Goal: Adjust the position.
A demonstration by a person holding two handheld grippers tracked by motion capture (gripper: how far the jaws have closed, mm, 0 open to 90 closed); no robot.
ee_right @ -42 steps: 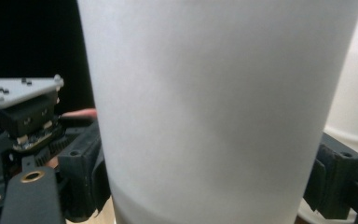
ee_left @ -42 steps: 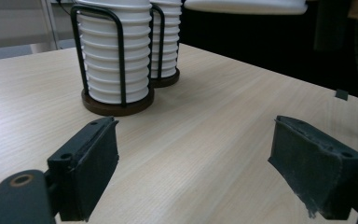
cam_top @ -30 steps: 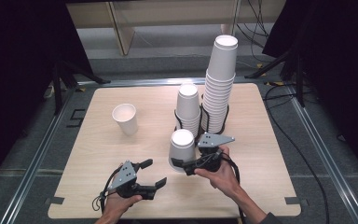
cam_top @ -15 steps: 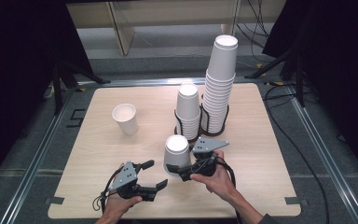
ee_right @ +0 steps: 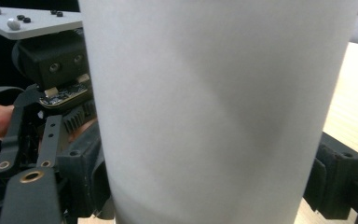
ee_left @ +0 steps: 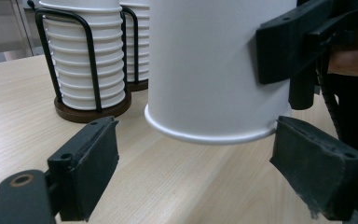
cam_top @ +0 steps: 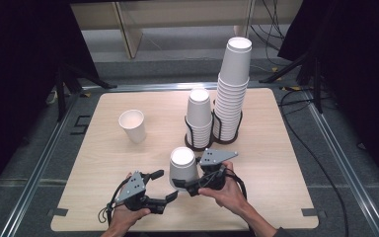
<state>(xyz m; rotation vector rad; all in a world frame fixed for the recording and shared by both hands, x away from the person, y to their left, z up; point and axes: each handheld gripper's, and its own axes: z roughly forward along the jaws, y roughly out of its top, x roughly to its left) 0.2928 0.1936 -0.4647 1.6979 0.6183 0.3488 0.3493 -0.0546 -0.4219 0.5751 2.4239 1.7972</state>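
So the thing being handled is a plain white paper cup [cam_top: 183, 167], turned upside down with its flat base facing up and its rolled rim at the bottom. The surface is smooth and matte, with no print, logo or writing on it that I can see from any side. In the left gripper view the rim hangs clear of the wood, so the cup is lifted just off the bench [cam_top: 276, 163], near the front edge and a bit in front of the two wire racks.

The right gripper [cam_top: 190, 183] has it pinched by the side wall; in the right gripper view the cup sits squeezed between the two black jaws, one pad on each side.

The left gripper [cam_top: 164, 185] sits just to the left of the cup. Its jaws are spread with nothing between the pads, and they've just been opening a bit more. The cup's rim hovers right ahead of them.

Behind it, a short stack of white cups [cam_top: 199, 116] and a tall stack of white cups [cam_top: 233, 89] stand in black wire holders, also unmarked. One lone upright paper cup [cam_top: 132, 125] stands off to the left, well apart.
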